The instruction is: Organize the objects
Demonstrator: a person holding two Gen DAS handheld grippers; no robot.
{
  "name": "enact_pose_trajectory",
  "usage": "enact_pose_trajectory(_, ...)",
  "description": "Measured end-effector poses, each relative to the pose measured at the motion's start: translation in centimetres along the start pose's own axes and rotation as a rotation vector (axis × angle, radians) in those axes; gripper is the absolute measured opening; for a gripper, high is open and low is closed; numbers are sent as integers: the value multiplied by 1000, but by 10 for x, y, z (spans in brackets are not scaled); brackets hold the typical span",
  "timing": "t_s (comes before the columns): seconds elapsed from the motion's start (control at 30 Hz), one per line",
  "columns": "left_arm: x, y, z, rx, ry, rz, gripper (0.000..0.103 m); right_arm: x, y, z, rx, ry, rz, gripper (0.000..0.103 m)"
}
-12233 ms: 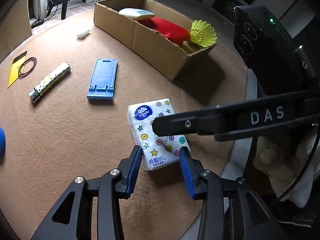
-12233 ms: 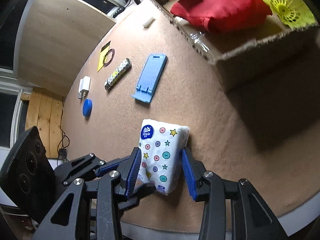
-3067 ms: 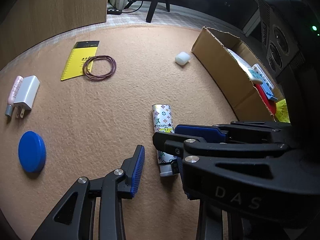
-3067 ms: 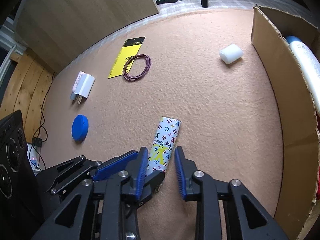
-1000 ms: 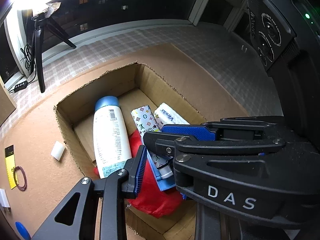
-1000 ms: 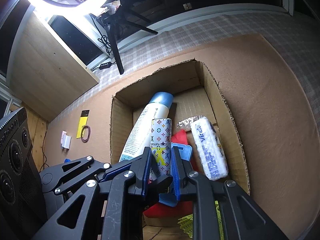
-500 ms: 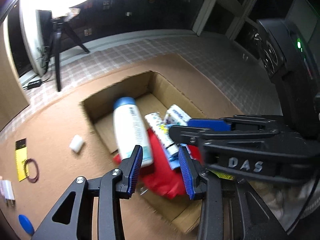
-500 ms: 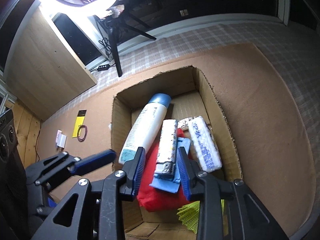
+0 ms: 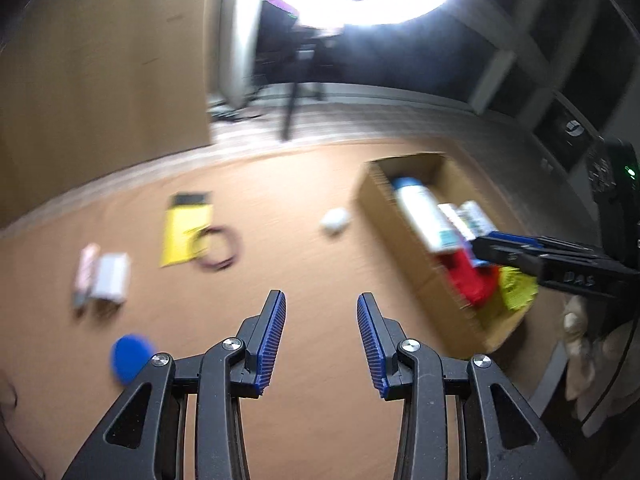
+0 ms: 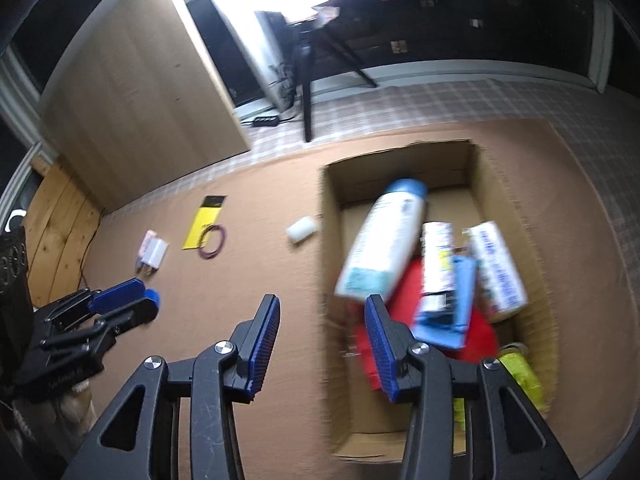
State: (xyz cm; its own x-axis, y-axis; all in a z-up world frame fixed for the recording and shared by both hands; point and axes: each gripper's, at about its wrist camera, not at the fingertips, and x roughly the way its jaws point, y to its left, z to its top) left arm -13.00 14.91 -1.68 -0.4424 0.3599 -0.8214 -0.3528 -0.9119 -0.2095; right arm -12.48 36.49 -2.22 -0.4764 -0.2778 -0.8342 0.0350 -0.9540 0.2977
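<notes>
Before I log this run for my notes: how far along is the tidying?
Mostly done. The cardboard box already holds the white bottle, patterned lighter, blue stand, tissue pack and red pouch. Nothing is in hand: left gripper and right gripper are both open and empty. Still on the mat: white block, yellow card, hair band, charger, blue lid.

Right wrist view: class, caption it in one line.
Open right gripper at the edge of a cardboard box of sorted items.
</notes>
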Motion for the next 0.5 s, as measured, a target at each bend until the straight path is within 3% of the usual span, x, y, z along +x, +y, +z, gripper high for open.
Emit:
enact_pose_trajectory(0.3, -34, 116, -28, -151, -13, 134, 40, 18, 55, 2, -41, -38, 45, 41)
enact_pose_trajectory(0.5, -45, 161, -17, -183, -39, 185, 40, 41, 87, 17, -92, -39, 56, 41)
